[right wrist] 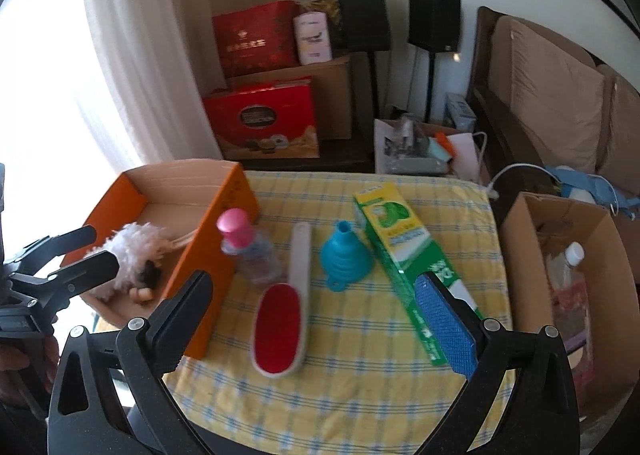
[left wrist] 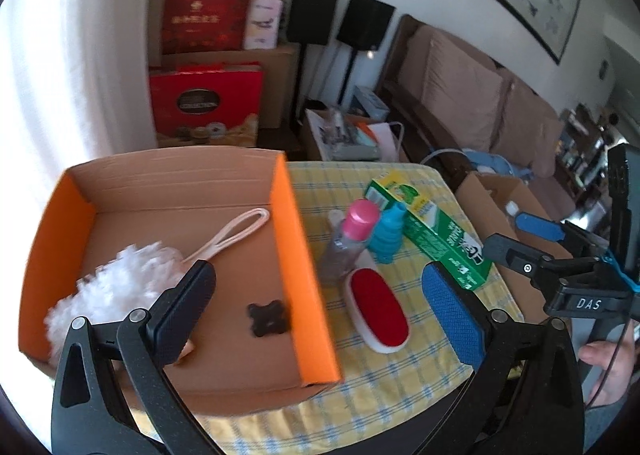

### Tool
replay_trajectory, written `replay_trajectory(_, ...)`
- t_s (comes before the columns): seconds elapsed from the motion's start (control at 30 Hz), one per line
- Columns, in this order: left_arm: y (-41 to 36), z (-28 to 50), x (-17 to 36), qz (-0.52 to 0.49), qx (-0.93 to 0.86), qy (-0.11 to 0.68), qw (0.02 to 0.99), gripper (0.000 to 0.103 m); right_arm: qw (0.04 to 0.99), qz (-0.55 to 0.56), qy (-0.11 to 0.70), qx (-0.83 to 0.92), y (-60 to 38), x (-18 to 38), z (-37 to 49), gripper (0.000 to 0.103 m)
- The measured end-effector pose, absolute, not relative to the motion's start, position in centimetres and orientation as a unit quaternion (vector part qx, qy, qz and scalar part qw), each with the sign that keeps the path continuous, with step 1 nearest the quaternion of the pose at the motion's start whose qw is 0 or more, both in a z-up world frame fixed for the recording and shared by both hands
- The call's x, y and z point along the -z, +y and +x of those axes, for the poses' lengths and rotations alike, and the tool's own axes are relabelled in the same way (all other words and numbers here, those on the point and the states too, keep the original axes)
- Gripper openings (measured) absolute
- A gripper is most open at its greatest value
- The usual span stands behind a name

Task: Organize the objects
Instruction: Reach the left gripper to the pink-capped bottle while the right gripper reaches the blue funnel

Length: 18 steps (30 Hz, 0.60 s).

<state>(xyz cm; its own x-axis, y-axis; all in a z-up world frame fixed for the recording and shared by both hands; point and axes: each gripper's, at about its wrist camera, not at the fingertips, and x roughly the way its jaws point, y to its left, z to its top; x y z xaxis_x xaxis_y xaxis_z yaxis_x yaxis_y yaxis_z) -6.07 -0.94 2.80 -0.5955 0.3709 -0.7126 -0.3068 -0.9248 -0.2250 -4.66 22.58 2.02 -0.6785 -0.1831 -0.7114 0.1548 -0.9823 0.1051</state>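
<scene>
Right wrist view: a yellow checked tablecloth (right wrist: 360, 355) covers a small table. At its left end stands an orange-sided cardboard box (left wrist: 288, 255) holding a white fluffy duster (left wrist: 116, 287). Beside it lie a long green toothpaste carton (right wrist: 400, 255), a red-padded lint brush (right wrist: 280, 327), a pink-capped clear bottle (right wrist: 244, 251) and a blue ribbed funnel (right wrist: 344, 255). Left gripper (left wrist: 320, 303) and right gripper (right wrist: 320, 319) hover wide apart, empty.

Table (right wrist: 360, 395) under a yellow checked cloth, carrying 5 items. Far left: orange cardboard box (right wrist: 224, 239), open-topped. Just beside it: clear bottle with pink cap (right wrist: 248, 251), seemingly upright. Centre near: red lint brush (right wrist: 280, 327), lying flat. Centre: blue collapsible funnel (right wrist: 344, 255). Right: green carton (right wrist: 404, 263), lying lengthwise.
</scene>
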Motion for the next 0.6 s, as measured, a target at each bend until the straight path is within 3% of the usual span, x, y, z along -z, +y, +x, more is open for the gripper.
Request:
replay_trajectory(0.33, 4.2, -9.6, -1.5, -0.413, -0.887, 0.003, 0.208, 0.097, 0.071, 0.392, -0.035, 0.917, 25.9, -1.4, -5.3, 0.102)
replay_trajectory(0.43, 5.5, -10.5, -0.9, -0.420, -0.882, 0.015, 0.211, 0.090, 0.068, 0.394, -0.037, 0.916, 26.5, -1.2, -5.6, 0.102)
replay_trajectory(0.6, 7.1, -11.8, 0.0, -0.428, -0.877, 0.031, 0.218, 0.068, 0.061, 0.399, -0.041, 0.914, 27.4, -0.5, -6.5, 0.099)
